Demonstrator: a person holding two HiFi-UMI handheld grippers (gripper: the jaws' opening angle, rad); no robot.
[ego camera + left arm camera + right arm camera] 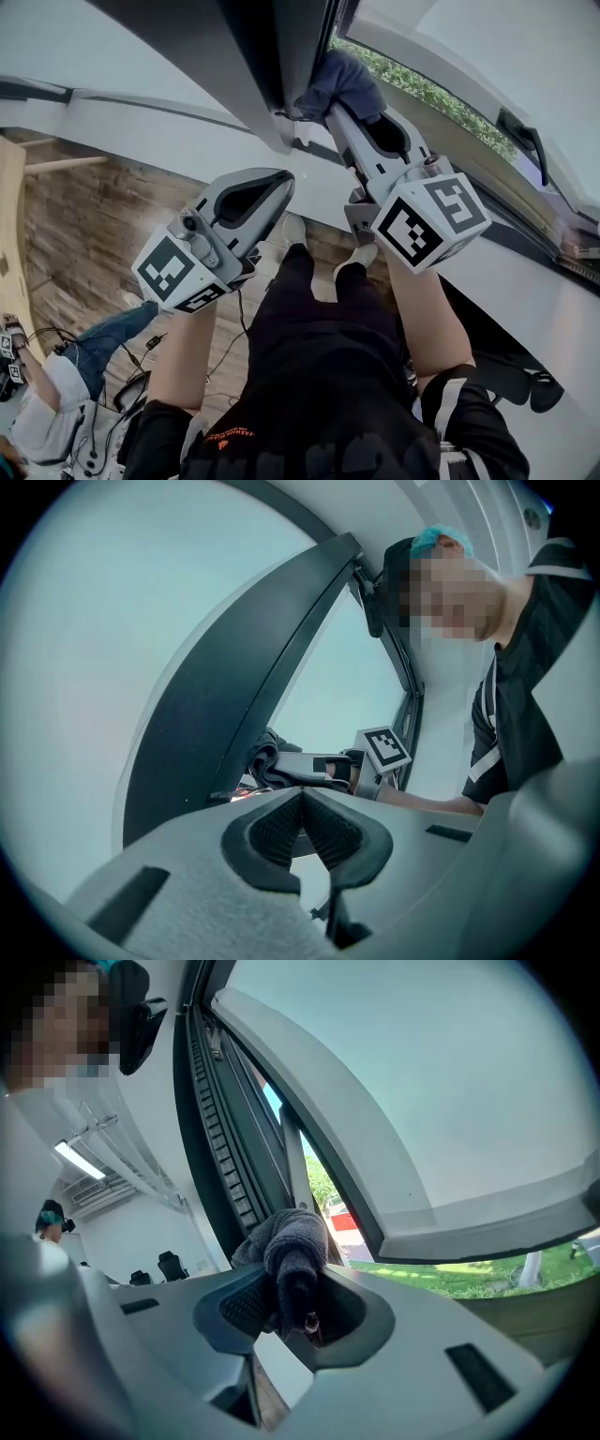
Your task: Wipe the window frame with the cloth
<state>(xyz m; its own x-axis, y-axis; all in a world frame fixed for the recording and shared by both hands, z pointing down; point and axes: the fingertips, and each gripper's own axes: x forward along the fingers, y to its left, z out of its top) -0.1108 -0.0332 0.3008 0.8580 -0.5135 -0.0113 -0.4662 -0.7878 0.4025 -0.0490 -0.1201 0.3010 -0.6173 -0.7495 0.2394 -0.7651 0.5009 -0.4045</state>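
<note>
A dark grey-blue cloth (pixel 342 82) is pinched in my right gripper (pixel 330 111) and pressed against the dark window frame (pixel 272 66) at the edge of the open sash. In the right gripper view the cloth (pixel 295 1246) bulges out between the jaws of that gripper (pixel 292 1288), with the ribbed frame track (pixel 220 1147) just behind it. My left gripper (pixel 277 183) hangs lower and to the left, away from the frame, shut with nothing in it. The left gripper view shows its closed jaws (pixel 302 803), the frame (pixel 244 696) and the cloth (pixel 267 766) beyond.
A black window handle (pixel 520 136) sits on the sash at the right, with greenery (pixel 422 89) outside. Below are the wooden floor (pixel 84 244), the operator's legs (pixel 319 309), and a seated person with cables (pixel 56 394) at the bottom left.
</note>
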